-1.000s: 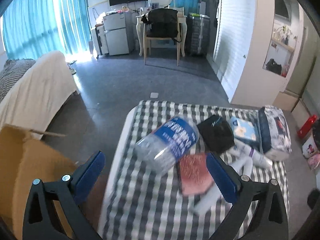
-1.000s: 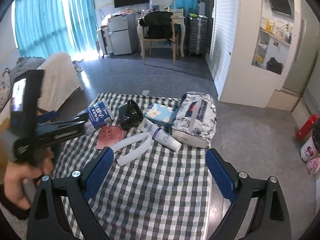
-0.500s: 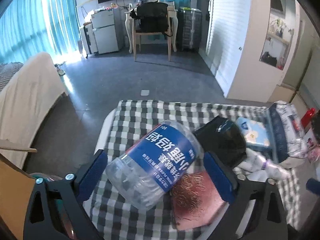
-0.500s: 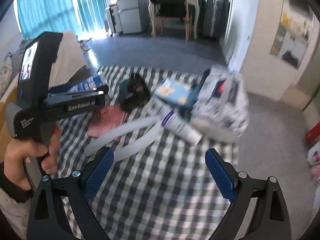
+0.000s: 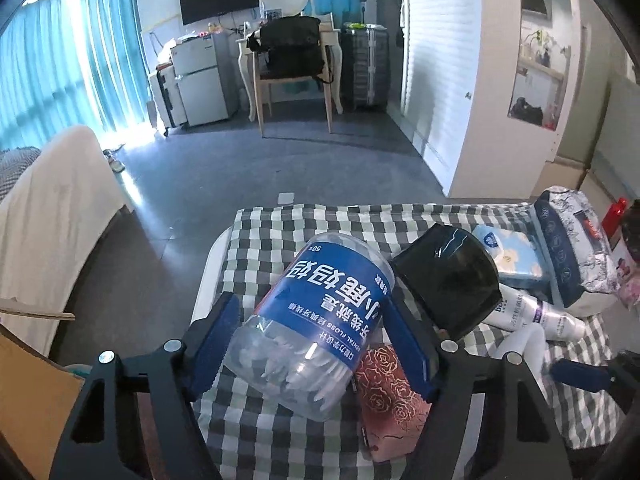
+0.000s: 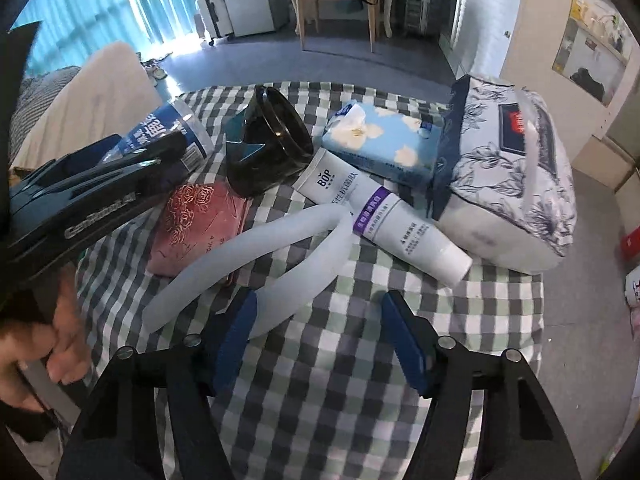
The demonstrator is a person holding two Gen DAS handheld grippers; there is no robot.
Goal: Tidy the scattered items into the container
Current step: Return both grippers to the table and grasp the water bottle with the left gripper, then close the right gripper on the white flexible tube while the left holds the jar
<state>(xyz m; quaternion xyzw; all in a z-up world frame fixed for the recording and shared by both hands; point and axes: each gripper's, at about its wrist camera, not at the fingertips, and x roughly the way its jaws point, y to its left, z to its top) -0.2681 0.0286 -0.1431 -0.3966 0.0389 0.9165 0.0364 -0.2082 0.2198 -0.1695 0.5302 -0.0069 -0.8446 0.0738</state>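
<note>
A clear floss-pick jar (image 5: 320,320) with a blue label lies on its side on the checked table (image 5: 300,440). My left gripper (image 5: 316,344) has its jaws around the jar's body, pads at both sides. The jar also shows in the right wrist view (image 6: 176,136). My right gripper (image 6: 320,336) is open and empty just above a bent white tube (image 6: 260,268). A cardboard box (image 5: 24,392) stands at the table's left.
On the table lie a black bowl (image 6: 268,144), a pink rose-patterned wallet (image 6: 192,220), a white cream tube (image 6: 384,216), a blue tissue pack (image 6: 384,140) and a floral pouch (image 6: 508,176). A white-covered sofa (image 5: 52,216) stands left.
My left gripper moved forward and its jaws narrowed around the floss jar. My right gripper moved down and forward toward the white bent tube, and its jaws narrowed.
</note>
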